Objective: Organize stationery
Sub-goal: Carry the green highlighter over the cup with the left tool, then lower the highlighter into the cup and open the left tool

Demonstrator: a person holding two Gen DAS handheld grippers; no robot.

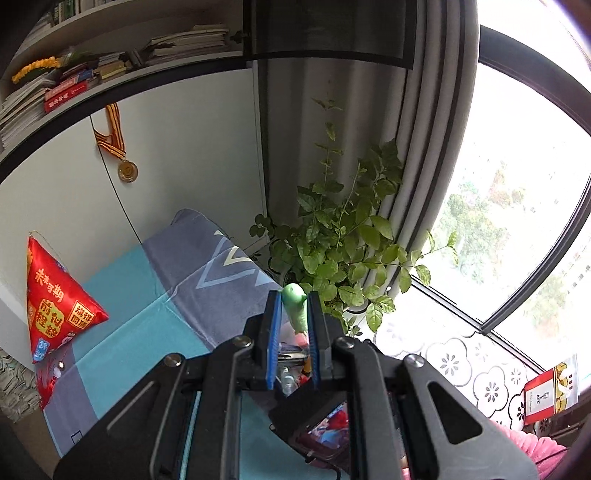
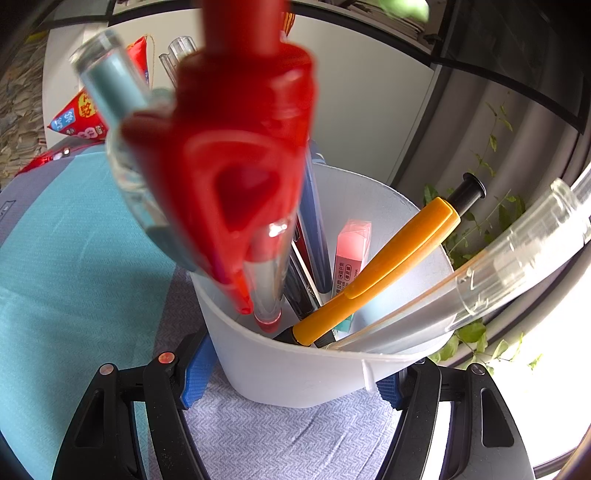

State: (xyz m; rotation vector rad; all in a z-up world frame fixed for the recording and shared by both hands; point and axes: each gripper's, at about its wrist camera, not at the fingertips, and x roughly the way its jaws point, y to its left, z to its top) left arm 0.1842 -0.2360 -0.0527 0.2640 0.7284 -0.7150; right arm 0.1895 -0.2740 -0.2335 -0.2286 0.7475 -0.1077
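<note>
My left gripper [image 1: 293,301] is shut on a green pen with a rounded, animal-shaped top [image 1: 294,306], lifted above the table. Below its fingers, other pens [image 1: 291,369] show dimly. In the right wrist view my right gripper [image 2: 295,384] is shut on a white cup [image 2: 295,369], one blue pad [image 2: 199,369] on each side. The cup holds a red-capped pen [image 2: 240,147], an orange pen [image 2: 380,266], a clear pen [image 2: 517,258], a dark blue pen [image 2: 314,229] and a pink eraser [image 2: 351,254]. A green blur [image 2: 402,7] sits at the top edge.
A teal and grey cloth [image 1: 147,317] covers the table. A potted plant [image 1: 332,251] stands by the window [image 1: 517,184] and curtain. A red pyramid-shaped pouch [image 1: 55,302] and a medal [image 1: 127,171] hang on the white cabinet. Books fill the shelf [image 1: 110,70] above.
</note>
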